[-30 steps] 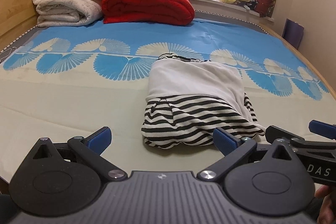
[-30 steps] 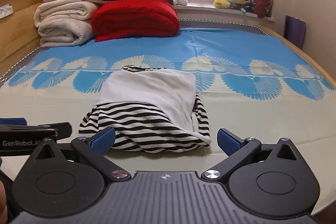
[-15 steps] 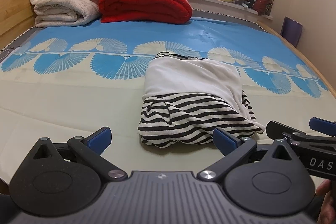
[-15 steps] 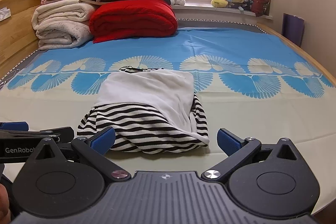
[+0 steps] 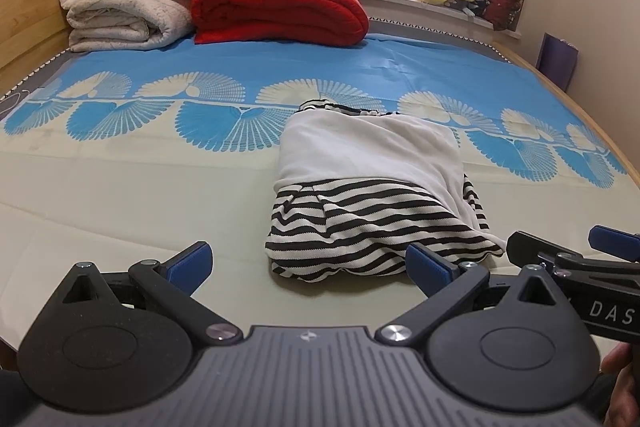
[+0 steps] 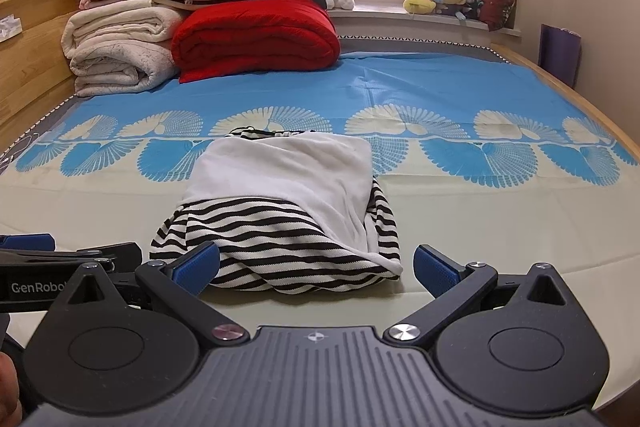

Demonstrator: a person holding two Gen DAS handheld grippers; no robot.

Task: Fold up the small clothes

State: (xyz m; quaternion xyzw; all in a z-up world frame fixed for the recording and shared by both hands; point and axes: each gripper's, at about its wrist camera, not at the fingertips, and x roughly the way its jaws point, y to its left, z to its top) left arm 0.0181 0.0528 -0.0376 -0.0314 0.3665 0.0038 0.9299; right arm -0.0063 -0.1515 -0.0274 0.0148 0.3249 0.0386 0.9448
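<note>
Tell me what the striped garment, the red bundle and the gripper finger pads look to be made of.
Striped garment: soft knit fabric, likely cotton jersey; fine ribbing shows, it slumps in folds, with a plain white matte panel on top.
Red bundle: thick padded quilt, probably synthetic-filled; puffy rolled edges, slight sheen.
Finger pads: blue, finely textured, rubber-like, on matte black plastic arms.

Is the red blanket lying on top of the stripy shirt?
No, the red blanket sits far back on the bed beside the cream blankets, while the stripy shirt lies apart near the front.
</note>
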